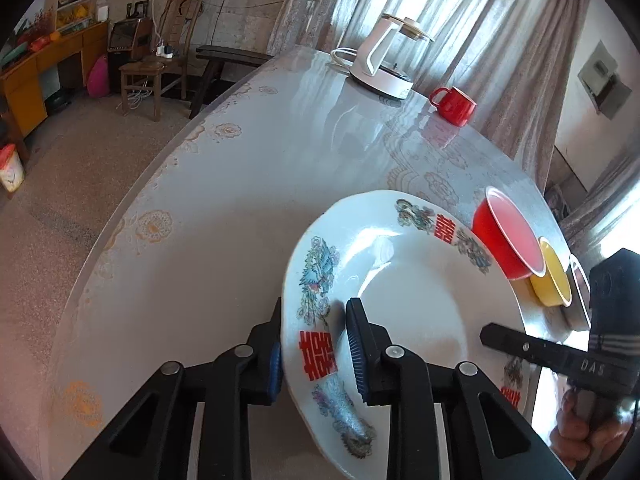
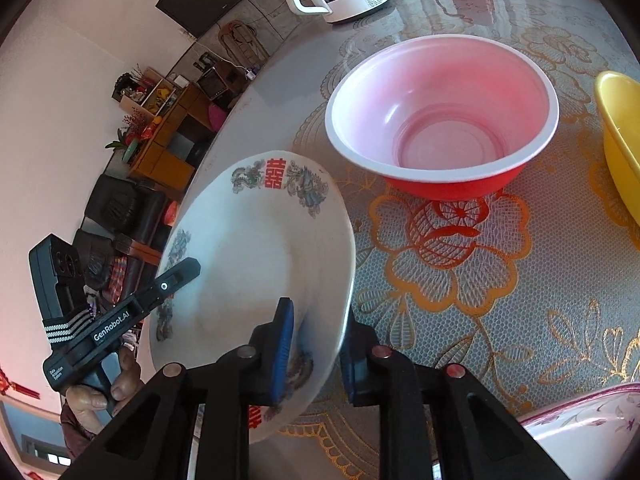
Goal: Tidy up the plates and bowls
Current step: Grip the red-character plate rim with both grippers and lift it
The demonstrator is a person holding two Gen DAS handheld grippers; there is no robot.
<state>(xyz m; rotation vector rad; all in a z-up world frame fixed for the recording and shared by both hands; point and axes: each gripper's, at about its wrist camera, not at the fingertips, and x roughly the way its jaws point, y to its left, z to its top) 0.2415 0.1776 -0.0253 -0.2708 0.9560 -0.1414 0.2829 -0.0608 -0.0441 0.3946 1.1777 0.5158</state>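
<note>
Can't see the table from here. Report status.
Left gripper and right gripper straddle opposite rims of plate. Plate tilted. Red bowl and yellow bowl beyond it.

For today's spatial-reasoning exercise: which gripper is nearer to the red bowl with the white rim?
Right. The right gripper holds the plate rim on the side facing the red bowl; the left gripper holds the plate's opposite rim, so the plate lies between it and the bowl.

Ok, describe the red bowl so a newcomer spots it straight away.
Start at the round table with the floral lace cover. Beyond the white plate gripped by both grippers, the red bowl stands upright beside a yellow bowl. It alone is red outside, pale pink inside, with a white rim.
</note>
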